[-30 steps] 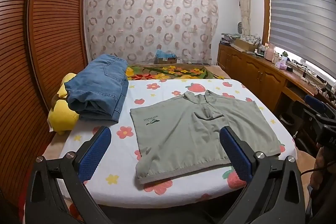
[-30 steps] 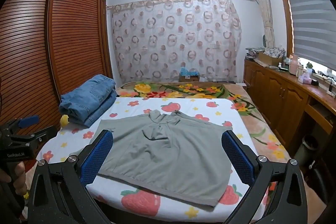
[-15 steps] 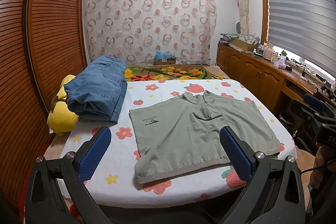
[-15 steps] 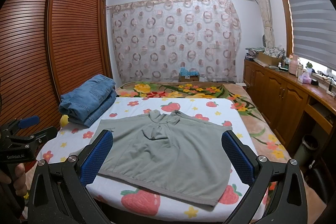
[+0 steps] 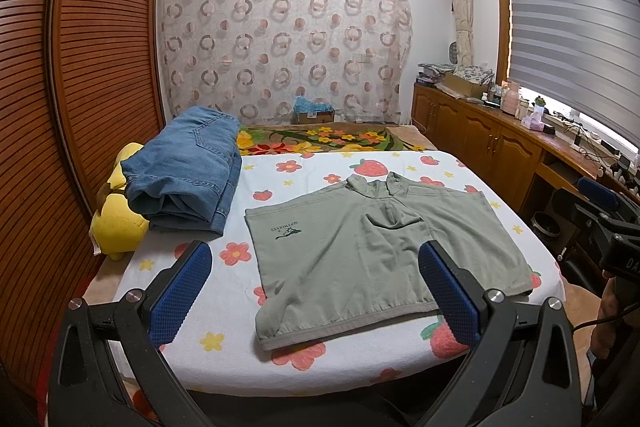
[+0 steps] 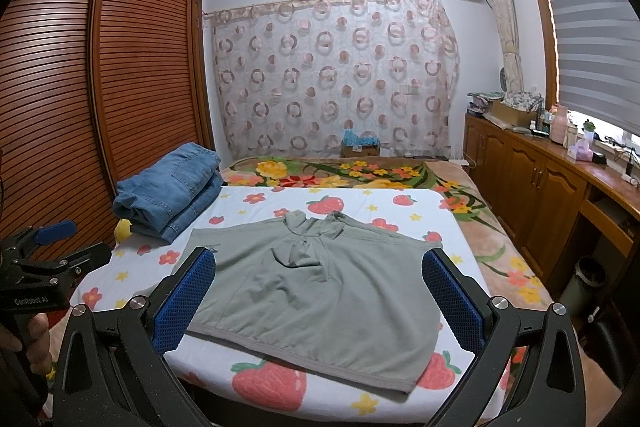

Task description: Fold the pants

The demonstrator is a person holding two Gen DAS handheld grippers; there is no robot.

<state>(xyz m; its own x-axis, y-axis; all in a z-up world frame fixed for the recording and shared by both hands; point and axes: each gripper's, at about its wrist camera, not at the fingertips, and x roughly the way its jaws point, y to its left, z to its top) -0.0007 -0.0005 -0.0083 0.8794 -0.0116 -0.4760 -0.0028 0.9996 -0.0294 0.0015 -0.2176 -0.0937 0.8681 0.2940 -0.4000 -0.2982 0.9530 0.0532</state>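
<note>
Plainly, the folded denim pants (image 5: 186,167) lie at the bed's (image 5: 224,311) far-left corner, long axis running away from the viewer, nearer the left gripper (image 5: 316,293) than the right gripper (image 6: 318,301), both with jaws spread wide, holding nothing.

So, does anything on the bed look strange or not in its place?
Yes. The task is pants, yet a grey-green collared shirt lies spread in front of both open grippers. The jeans already sit folded at the far left, partly on a yellow plush toy.
</note>
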